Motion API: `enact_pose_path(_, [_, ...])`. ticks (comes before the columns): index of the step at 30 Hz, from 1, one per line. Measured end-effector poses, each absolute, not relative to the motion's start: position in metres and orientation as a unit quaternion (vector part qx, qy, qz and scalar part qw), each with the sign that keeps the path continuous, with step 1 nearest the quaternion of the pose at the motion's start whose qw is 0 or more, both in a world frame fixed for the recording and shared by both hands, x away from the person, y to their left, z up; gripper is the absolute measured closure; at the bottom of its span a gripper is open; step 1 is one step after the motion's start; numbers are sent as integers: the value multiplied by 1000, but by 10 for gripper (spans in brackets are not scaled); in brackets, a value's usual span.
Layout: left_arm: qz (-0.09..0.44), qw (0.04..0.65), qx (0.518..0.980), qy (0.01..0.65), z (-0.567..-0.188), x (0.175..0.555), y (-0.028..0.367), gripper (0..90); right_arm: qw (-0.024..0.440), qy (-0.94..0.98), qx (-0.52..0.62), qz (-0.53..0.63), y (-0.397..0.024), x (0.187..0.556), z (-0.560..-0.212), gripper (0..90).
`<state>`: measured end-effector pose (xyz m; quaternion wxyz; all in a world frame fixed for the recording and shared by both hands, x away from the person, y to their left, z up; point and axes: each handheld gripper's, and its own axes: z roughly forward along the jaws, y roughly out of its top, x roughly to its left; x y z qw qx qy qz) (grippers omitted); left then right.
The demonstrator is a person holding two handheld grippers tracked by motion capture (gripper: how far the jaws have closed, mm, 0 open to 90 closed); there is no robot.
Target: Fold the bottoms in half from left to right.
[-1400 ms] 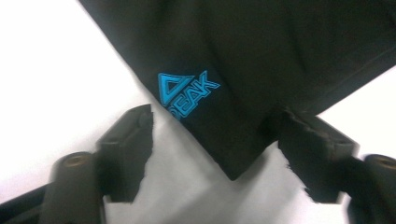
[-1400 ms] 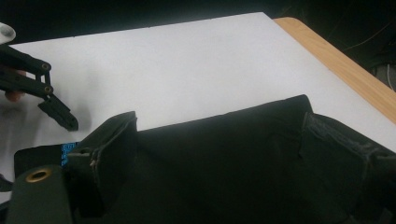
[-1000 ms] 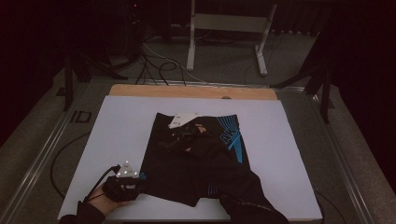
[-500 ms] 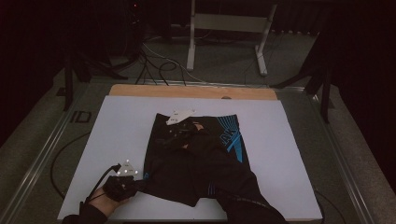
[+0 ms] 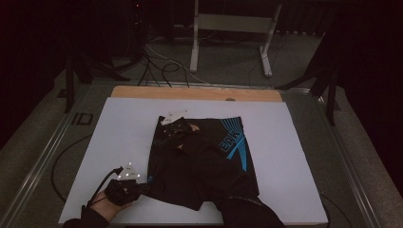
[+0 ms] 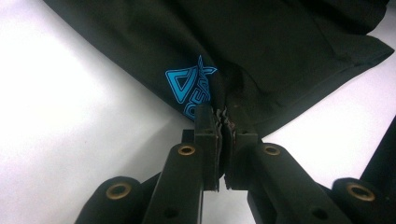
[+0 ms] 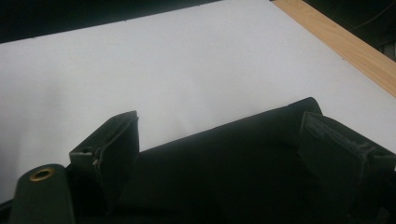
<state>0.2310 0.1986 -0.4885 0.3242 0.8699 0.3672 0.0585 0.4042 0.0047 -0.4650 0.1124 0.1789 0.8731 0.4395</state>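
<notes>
Black shorts (image 5: 204, 161) with blue print lie about mid-surface on the white surface (image 5: 294, 142), waistband at the far end, leg hems near. Left gripper (image 5: 138, 187) sits at the near-left hem; its fingers have just been closing and now pinch the hem fabric beside the blue logo (image 6: 189, 88), cloth clearly between the pads. Right gripper (image 7: 219, 154) is out at the far end over the waistband, fingers (image 7: 116, 140) spread wide with the black band lying between them, not pressed. Judgement: early stage of a fold or straighten, one corner secured, second grasp not yet made, garment looks unfolded apart from rumpling under the person's sleeve (image 5: 214, 171).

Room: plenty of bare white on left, right and far side of the shorts. Wooden edge strip (image 5: 195, 92) runs along the far side, well apart from the waistband. Near hem is close to the near surface edge, so little slack there. Cable from the left gripper trails off the near-left.
</notes>
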Motion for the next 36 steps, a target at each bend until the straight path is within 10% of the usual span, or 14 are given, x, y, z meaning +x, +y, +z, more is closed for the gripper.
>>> enact_pose_path(19, [59,335,866,365,-486,230,200,856,103,867,245,421,41,434,-484,147])
enact_pose_path(36, [57,337,866,364,-486,230,201,856,143,867,324,350,59,455,-507,371])
